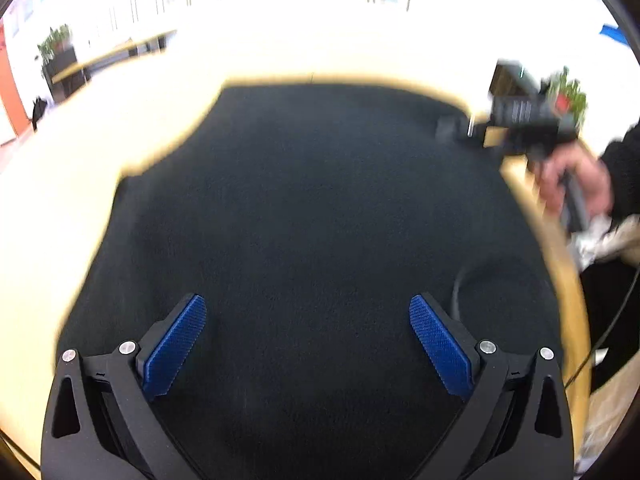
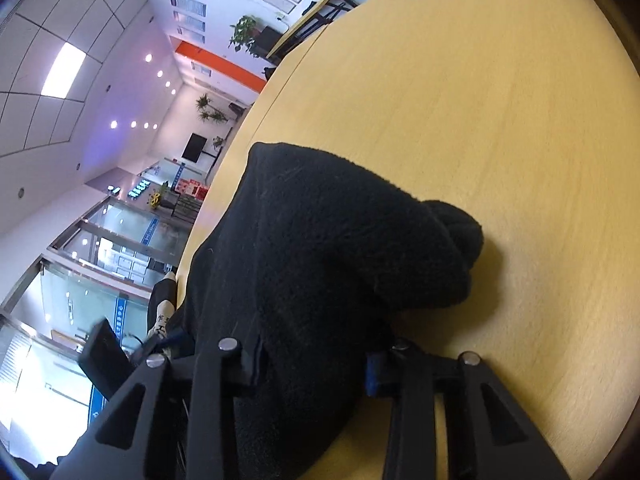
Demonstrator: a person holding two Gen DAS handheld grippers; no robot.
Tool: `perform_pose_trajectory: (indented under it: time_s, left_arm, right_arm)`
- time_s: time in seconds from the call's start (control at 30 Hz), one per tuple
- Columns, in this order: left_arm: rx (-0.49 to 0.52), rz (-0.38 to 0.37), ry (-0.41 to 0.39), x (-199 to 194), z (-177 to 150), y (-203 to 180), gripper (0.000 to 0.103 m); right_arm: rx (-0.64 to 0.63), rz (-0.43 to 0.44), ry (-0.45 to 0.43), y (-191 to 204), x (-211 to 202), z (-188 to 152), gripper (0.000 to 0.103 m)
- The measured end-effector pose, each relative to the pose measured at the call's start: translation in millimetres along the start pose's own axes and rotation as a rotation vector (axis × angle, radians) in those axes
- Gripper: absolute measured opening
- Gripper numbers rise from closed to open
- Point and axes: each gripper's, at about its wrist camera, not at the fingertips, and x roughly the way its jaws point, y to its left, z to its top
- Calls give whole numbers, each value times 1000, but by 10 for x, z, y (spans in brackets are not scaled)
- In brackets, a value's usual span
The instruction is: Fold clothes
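Left gripper (image 1: 307, 309) jaws spread wide above the black garment (image 1: 304, 208); right gripper (image 2: 312, 354) jaws pinch its edge.

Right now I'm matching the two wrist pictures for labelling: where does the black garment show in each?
Left wrist view: the black garment fills the centre, spread flat on the wooden table, under the open left gripper.
Right wrist view: it bunches lower centre, running between the right gripper's fingers.
Shared landmark: the orange wall band.
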Motion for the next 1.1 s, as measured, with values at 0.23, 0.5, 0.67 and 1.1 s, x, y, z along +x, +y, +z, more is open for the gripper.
perform_pose_trajectory:
  time_s: [0.23,0.5,0.67,1.1]
  left_arm:
    - [-46,-12,121,848,348,-44,103]
    - [-128,41,76,1025,730,-69,103]
    - [-167,107,123,719,627,-205,103]
    - [-193,116,84,547,509,-432,103]
  right_arm:
    - [13,80,1,-70,95,245,31]
    - [-32,203,-72,-40,120,714,29]
    - [-96,246,-25,55,76,815,29]
    - [-249,504,158,804,129,656,29]
